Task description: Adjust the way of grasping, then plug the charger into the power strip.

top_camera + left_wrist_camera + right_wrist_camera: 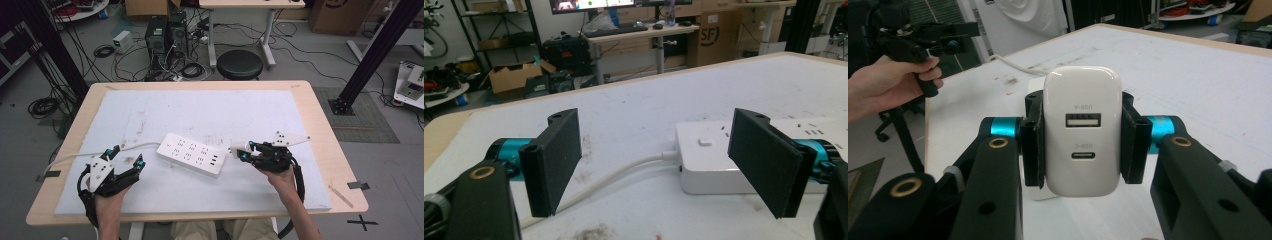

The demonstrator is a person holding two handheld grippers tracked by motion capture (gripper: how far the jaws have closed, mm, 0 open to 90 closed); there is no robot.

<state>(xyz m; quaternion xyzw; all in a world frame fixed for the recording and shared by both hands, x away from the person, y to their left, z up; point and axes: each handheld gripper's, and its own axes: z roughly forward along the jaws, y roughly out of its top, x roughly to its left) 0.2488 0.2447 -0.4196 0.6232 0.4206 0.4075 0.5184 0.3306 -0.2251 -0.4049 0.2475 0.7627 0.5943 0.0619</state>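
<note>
1. White-matted surface carries my power strip at centre.
2. My right gripper clamps the charger at the strip's right end.
3. My left gripper stands wide, empty, left of it.
4. Next: I brace the strip, then plug in.

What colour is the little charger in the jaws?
White; the USB charger shows best in the right gripper view.

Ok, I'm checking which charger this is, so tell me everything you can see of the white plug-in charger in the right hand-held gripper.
The white charger is a small rounded block of glossy plastic. Its end face carries two ports, one above the other: a USB-A slot and an oval USB-C slot, with their labels reading upside down in the right gripper view. The right hand-held gripper clamps it by its two sides between black pads. In the high view it is held at the right end of the white power strip. Its prongs cannot be seen.
</note>
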